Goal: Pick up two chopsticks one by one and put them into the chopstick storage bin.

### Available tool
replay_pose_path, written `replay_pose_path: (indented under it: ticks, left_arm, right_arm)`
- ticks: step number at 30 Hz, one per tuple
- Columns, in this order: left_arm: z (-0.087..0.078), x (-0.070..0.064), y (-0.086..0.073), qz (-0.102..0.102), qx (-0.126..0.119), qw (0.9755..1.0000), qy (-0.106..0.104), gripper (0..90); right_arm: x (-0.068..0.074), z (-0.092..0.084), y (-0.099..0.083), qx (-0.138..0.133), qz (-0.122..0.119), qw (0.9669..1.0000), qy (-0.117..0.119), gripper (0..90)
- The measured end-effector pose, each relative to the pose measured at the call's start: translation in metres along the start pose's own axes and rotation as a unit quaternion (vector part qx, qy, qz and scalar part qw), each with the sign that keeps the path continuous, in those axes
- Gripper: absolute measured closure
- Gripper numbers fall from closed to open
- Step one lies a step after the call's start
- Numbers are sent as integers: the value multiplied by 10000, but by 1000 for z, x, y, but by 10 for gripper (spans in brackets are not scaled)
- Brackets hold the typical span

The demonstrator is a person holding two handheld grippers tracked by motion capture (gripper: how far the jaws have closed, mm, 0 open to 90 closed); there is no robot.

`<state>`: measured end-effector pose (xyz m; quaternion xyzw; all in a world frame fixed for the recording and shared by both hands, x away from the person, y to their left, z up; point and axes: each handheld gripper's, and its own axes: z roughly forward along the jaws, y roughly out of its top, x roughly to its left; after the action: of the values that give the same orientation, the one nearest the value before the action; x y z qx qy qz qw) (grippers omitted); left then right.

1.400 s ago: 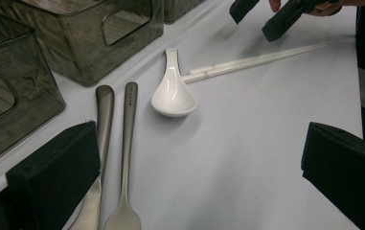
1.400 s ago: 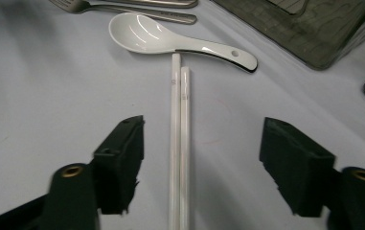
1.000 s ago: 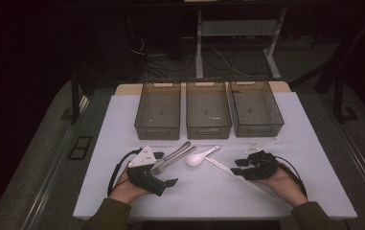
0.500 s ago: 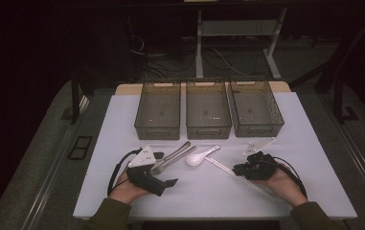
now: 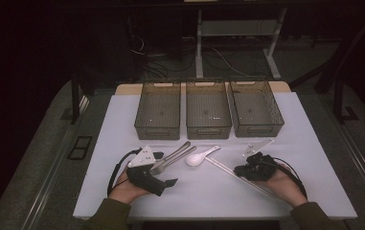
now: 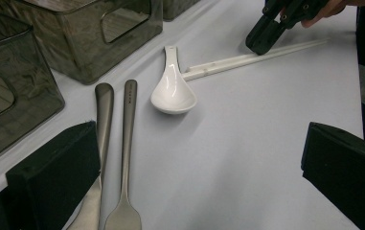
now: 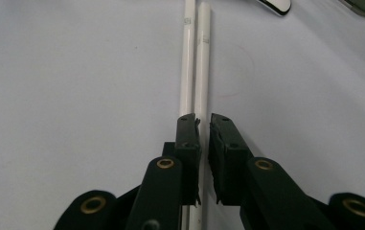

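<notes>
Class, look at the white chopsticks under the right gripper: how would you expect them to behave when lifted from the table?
The white chopsticks look thin, straight and probably stiff, so they should not droop. Their smooth, glossy surface may slip between the pads of the right gripper, whose jaws have just been closing around one stick. As two loose sticks lying side by side, they may separate, one staying behind.

1. Three smoky translucent plastic bins (image 5: 208, 109) stand side by side in a row at the far side of the white tabletop (image 5: 314, 158).
2. A white ceramic soup spoon (image 6: 172, 89) lies bowl-up near the middle.
3. Two steel cutlery pieces (image 6: 118, 143) lie parallel, just beside the spoon.
</notes>
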<state>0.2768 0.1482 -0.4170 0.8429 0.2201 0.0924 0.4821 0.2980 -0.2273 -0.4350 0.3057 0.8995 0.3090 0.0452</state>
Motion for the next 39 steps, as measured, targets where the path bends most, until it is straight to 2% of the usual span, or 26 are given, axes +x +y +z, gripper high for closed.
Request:
replay_pose_path:
  ticks: [4, 15, 16, 20, 27, 30, 39]
  left_arm:
    - [0, 0, 0, 9, -8, 10000, -1, 0]
    - [0, 0, 0, 2, -12, 10000, -4, 0]
    - [0, 0, 0, -4, -9, 10000, -3, 0]
    - [0, 0, 0, -15, 0, 10000, -3, 0]
    - [0, 0, 0, 3, -15, 10000, -4, 0]
    - [0, 0, 0, 5, -13, 10000, -18, 0]
    - [0, 0, 0, 2, -13, 10000, -36, 0]
  right_arm:
    - [-1, 2, -1, 103, -19, 9999, -103, 818]
    - [2, -2, -6, 141, -41, 9994, -301, 790]
    - [6, -1, -7, 130, -109, 9990, -413, 799]
    - [11, -1, -9, 79, -157, 9983, -555, 837]
    - [12, -1, -13, -35, -93, 9983, -579, 844]
    - [8, -2, -14, -76, 12, 9988, -473, 848]
    - [0, -10, -15, -169, 212, 9988, -417, 848]
